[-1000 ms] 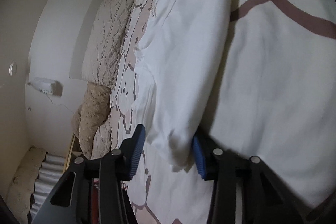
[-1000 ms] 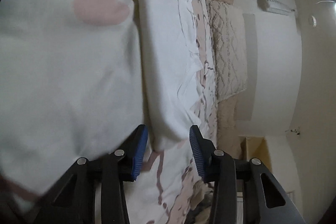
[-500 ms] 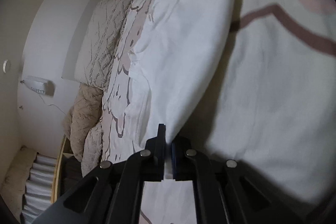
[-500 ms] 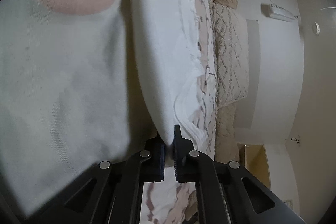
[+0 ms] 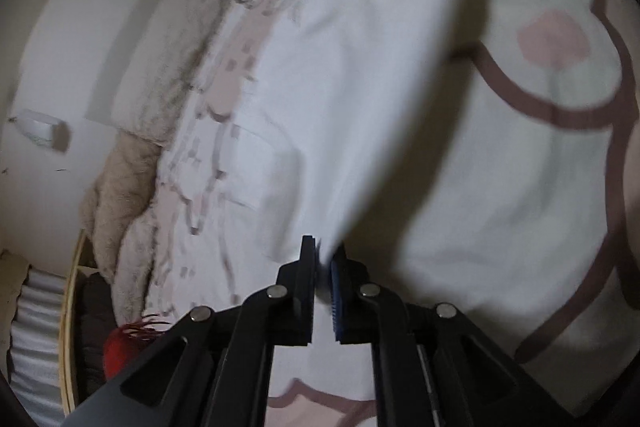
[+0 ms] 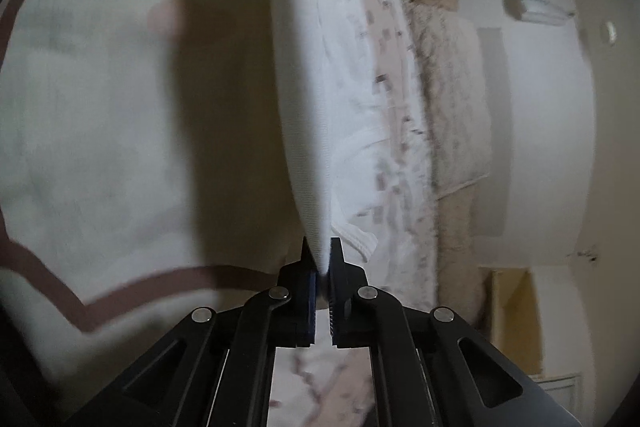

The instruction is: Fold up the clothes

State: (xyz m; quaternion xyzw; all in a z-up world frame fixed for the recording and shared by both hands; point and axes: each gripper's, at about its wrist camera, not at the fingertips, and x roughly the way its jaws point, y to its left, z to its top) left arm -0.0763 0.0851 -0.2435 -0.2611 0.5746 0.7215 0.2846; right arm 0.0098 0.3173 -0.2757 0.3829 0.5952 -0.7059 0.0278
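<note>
A white garment lies lengthwise on a white bedspread printed with brown lines and a pink spot. My left gripper pinches the garment's near corner between its blue pads; its jaws are opening slightly, with the cloth still between them. The corner hangs lifted and casts a wide shadow on the spread. In the right wrist view the same garment rises as a thin raised edge, and my right gripper is shut on its other near corner above the bedspread.
A beige knitted blanket and a crumpled patterned sheet run along the far side of the garment, against a pale wall. A red object lies in a wooden-rimmed basket. A white wall unit hangs behind.
Both grippers went from open around the garment's edge to shut on it. They have since risen, lifting the edge off the bedspread, and its shadow has widened.
</note>
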